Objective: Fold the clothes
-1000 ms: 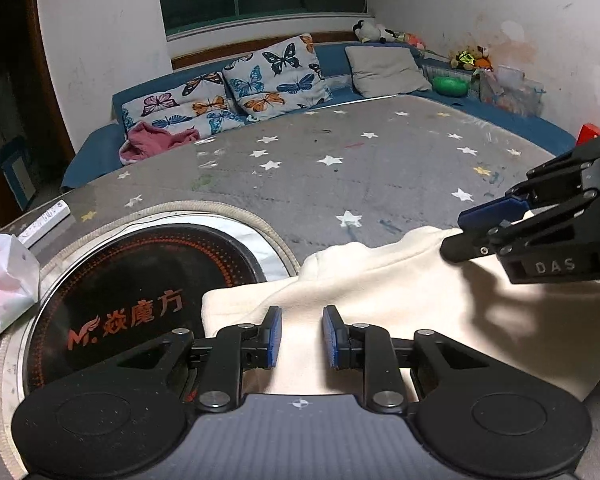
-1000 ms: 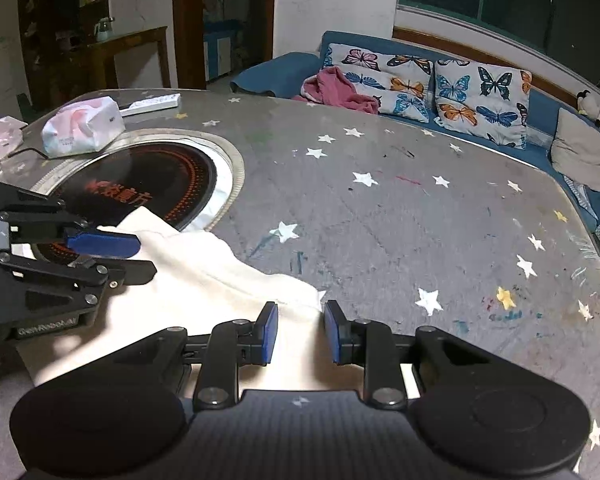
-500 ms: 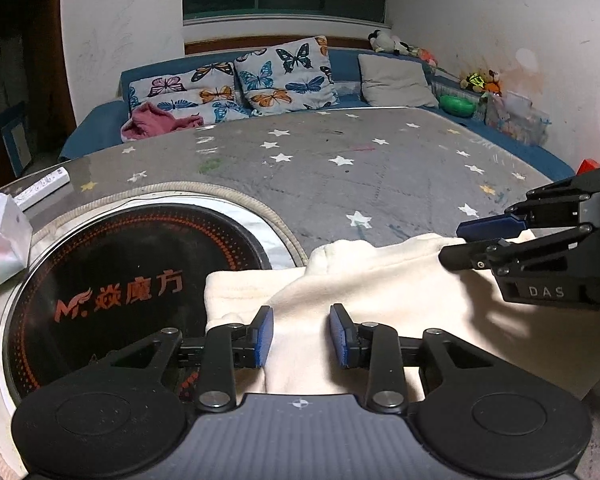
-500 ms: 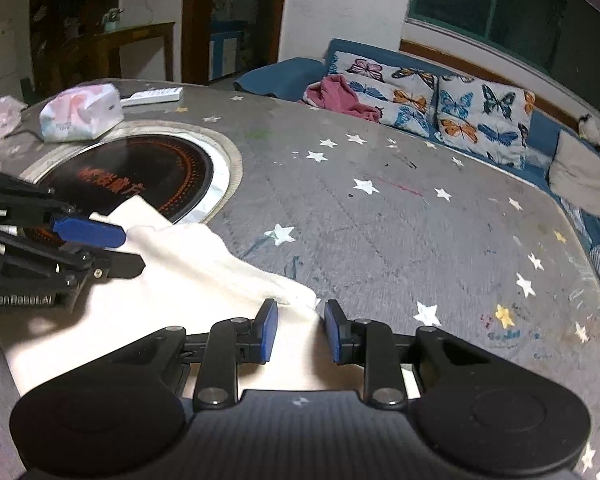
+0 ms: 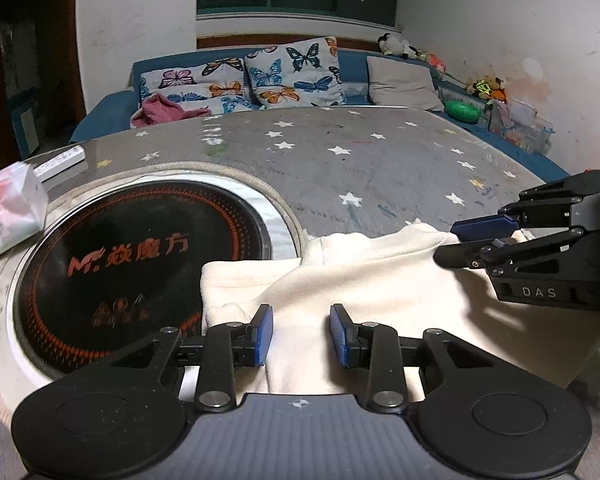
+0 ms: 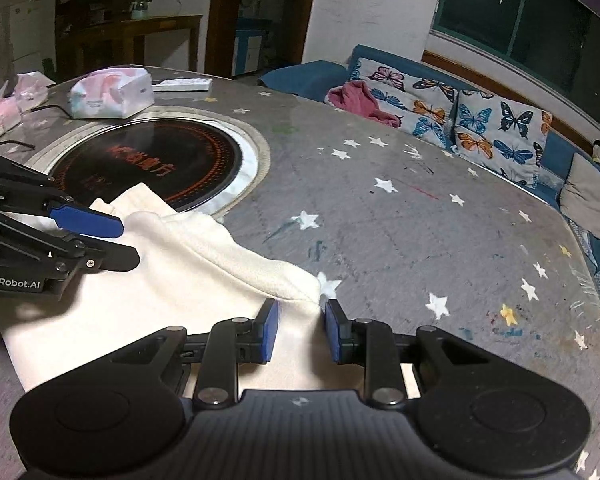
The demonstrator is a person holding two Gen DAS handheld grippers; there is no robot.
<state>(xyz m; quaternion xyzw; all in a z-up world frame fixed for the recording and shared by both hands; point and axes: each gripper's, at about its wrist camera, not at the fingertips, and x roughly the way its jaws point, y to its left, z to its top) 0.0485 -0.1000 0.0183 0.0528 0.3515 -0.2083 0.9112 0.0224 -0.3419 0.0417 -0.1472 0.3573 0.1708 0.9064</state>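
A cream fleece garment lies folded on the grey star-patterned table, its left edge over the rim of the black induction hob. My left gripper is open, its jaws apart just above the garment's near left part. My right gripper is open over the garment's right corner. Each gripper shows in the other view: the right one over the garment's right side, the left one over its left side. Neither holds cloth.
A tissue pack and a white remote lie beyond the hob. A blue sofa with butterfly cushions and a pink cloth curves behind the table. Toys and a green object sit at the right.
Both grippers have lifted and drawn back a little from the garment, staying open. The garment lies still, with a bit more of its left fold showing.
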